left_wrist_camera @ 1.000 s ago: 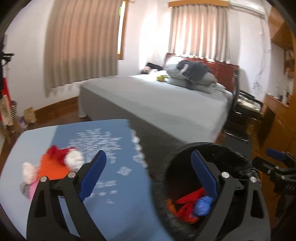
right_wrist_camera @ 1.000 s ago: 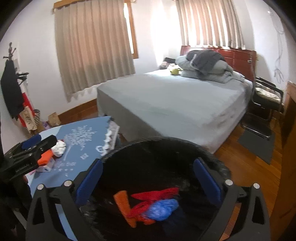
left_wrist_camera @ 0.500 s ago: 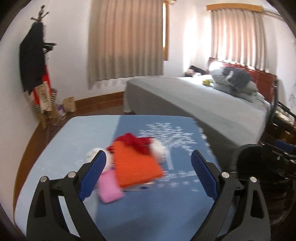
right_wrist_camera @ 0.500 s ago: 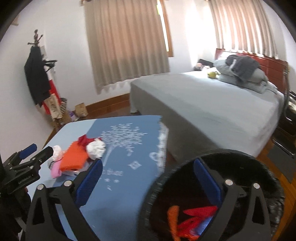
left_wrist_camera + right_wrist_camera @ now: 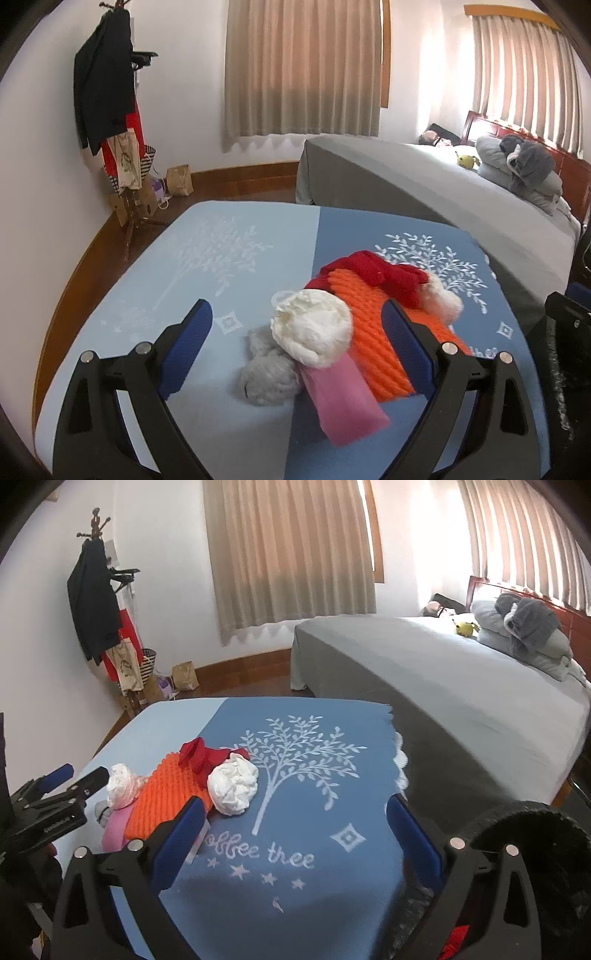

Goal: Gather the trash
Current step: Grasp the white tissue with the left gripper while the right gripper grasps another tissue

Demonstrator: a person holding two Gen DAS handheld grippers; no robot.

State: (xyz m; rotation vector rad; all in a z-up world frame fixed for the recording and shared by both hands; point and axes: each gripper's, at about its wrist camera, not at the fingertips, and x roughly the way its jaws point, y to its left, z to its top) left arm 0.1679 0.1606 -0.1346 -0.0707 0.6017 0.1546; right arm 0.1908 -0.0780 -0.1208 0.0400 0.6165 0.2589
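The left gripper (image 5: 297, 341) is open, its blue pads wide apart, and it hangs over the trash pile on the blue tablecloth (image 5: 207, 266). Between its fingers I see a white wad (image 5: 312, 334), which lies on a pink sheet (image 5: 343, 400) and touches an orange pad (image 5: 373, 321). A grey wad (image 5: 267, 376) lies just beside the pink sheet, on its left. A red piece (image 5: 380, 273) lies on the far end of the orange pad, and a second white wad (image 5: 443, 301) is next to it. The right gripper (image 5: 295, 834) is also open and holds nothing; it hangs over the printed tree (image 5: 291, 753) on the cloth, to the right of the pile. The black bin (image 5: 535, 853) stands at the right side of the table, and something red (image 5: 456, 941) shows inside it. Behind the table there is a grey bed (image 5: 443, 672), and a coat rack (image 5: 110, 110) stands by the wall.
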